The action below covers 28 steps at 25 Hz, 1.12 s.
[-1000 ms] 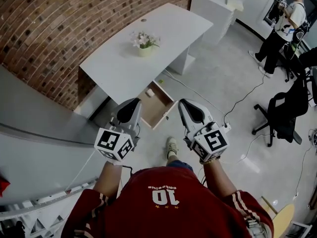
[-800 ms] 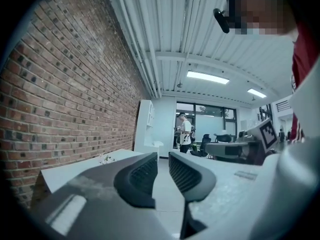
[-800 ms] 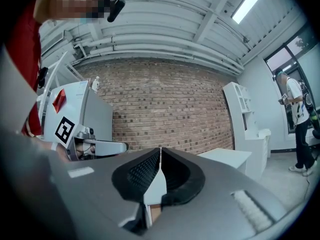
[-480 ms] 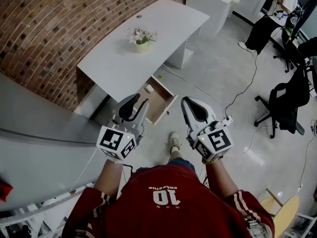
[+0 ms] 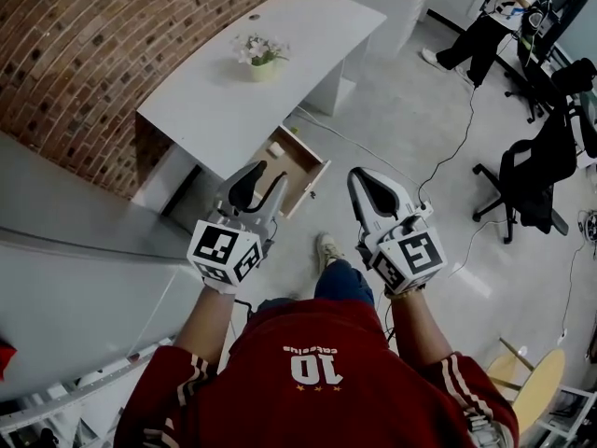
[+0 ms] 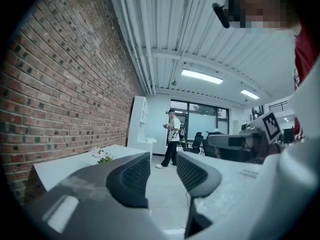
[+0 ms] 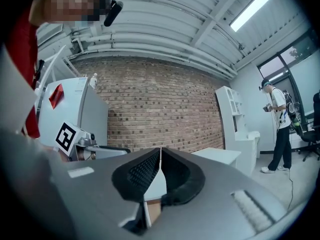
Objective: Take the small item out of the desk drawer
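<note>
Since a second ago the left gripper has gone from pressed together to spread, and both grippers sit closer to the drawer in the head view, with the desk slid up and to the left

The brick wall runs along the far side of the desk, and pale grey floor fills the rest of the room. The white desk stands against that wall. A black office chair is well off to the right, and another person is at the top right corner, far from the desk. The wooden drawer stands pulled out from under the desk's near edge, open toward the person wearing the camera.

The left gripper is in front of the drawer's near left corner; its jaws are opening, with only empty air and distant floor between them. The right gripper is held just right of the drawer, and in its own view the right gripper has its black pads pressed together on nothing.

A small pot of flowers stands on the desk top. The small item, pale and blocky, lies on the drawer floor toward the desk end, apart from both grippers
</note>
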Each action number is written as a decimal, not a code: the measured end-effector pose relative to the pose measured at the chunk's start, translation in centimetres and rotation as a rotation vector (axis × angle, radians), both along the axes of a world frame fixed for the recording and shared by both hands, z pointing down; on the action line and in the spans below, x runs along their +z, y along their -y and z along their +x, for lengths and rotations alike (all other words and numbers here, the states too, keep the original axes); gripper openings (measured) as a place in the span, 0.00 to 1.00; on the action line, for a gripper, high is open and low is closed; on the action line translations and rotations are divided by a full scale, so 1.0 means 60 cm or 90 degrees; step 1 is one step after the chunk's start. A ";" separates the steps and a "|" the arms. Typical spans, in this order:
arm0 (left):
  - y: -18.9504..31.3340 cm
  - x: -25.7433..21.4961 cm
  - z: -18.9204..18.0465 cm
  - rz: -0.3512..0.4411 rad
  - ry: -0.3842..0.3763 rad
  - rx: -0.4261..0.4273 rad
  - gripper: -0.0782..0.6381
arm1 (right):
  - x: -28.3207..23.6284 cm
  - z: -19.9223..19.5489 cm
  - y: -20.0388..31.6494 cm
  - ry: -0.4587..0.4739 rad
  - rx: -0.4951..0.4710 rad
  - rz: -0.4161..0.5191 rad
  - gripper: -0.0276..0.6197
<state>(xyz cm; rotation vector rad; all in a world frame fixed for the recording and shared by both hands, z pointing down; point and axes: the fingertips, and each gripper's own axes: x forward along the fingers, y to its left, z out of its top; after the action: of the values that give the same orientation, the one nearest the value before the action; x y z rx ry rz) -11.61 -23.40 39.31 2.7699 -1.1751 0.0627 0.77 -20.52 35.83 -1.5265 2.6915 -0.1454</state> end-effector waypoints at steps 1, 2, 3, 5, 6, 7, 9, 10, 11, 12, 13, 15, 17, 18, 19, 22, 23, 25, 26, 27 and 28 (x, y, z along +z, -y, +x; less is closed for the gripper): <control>0.001 0.007 0.000 -0.003 0.001 -0.002 0.33 | 0.000 0.002 -0.001 -0.002 0.002 0.004 0.06; 0.004 0.015 0.001 -0.005 0.002 -0.005 0.33 | 0.002 0.006 0.001 -0.006 0.002 0.006 0.06; 0.008 0.022 0.002 -0.008 0.002 -0.009 0.33 | 0.005 0.011 0.005 -0.007 0.002 0.007 0.06; 0.020 0.038 0.008 -0.019 0.000 -0.018 0.33 | 0.008 0.020 0.019 -0.004 0.000 0.007 0.06; 0.027 0.046 0.011 -0.026 -0.002 -0.023 0.33 | 0.008 0.023 0.028 -0.002 -0.003 0.008 0.06; 0.034 0.055 0.014 -0.033 -0.005 -0.028 0.33 | 0.007 0.025 0.037 0.000 -0.008 0.012 0.06; 0.050 0.072 0.021 -0.046 -0.008 -0.038 0.33 | 0.006 0.027 0.057 0.004 -0.026 0.020 0.06; 0.058 0.081 0.026 -0.051 -0.009 -0.044 0.33 | 0.007 0.029 0.069 0.008 -0.035 0.023 0.06; 0.067 0.089 0.030 -0.056 -0.011 -0.050 0.33 | 0.010 0.032 0.082 0.011 -0.043 0.026 0.06; 0.077 0.098 0.035 -0.060 -0.013 -0.059 0.33 | 0.015 0.036 0.096 0.011 -0.049 0.027 0.06; 0.088 0.106 0.039 -0.066 -0.014 -0.068 0.33 | 0.023 0.040 0.111 0.006 -0.052 0.027 0.06; 0.111 0.125 0.044 -0.080 -0.015 -0.086 0.33 | 0.040 0.050 0.140 0.002 -0.054 0.021 0.06; 0.130 0.147 0.049 -0.096 -0.013 -0.097 0.33 | 0.049 0.061 0.158 0.006 -0.055 0.016 0.06; 0.139 0.159 0.053 -0.104 -0.010 -0.099 0.33 | 0.051 0.066 0.165 0.006 -0.056 0.017 0.06; 0.149 0.173 0.056 -0.111 -0.007 -0.099 0.34 | 0.052 0.071 0.172 0.004 -0.056 0.019 0.06; 0.175 0.220 0.068 -0.126 0.010 -0.096 0.35 | 0.063 0.083 0.191 0.003 -0.059 0.021 0.05; 0.182 0.236 0.069 -0.133 0.015 -0.098 0.35 | 0.068 0.084 0.198 0.008 -0.058 0.016 0.05; 0.198 0.269 0.069 -0.146 0.023 -0.106 0.35 | 0.083 0.087 0.212 0.014 -0.059 0.004 0.05; 0.207 0.284 0.070 -0.151 0.026 -0.109 0.35 | 0.093 0.091 0.219 0.015 -0.058 0.002 0.05; 0.216 0.301 0.071 -0.155 0.031 -0.110 0.35 | 0.102 0.096 0.225 0.018 -0.055 0.003 0.05; 0.224 0.319 0.073 -0.158 0.039 -0.108 0.35 | 0.111 0.100 0.230 0.020 -0.051 0.004 0.05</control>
<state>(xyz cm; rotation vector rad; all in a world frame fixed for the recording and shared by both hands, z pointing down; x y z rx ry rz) -7.21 -36.85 58.48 2.4622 -1.3135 0.2588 6.79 -34.33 42.50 -1.4030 2.7265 -0.1619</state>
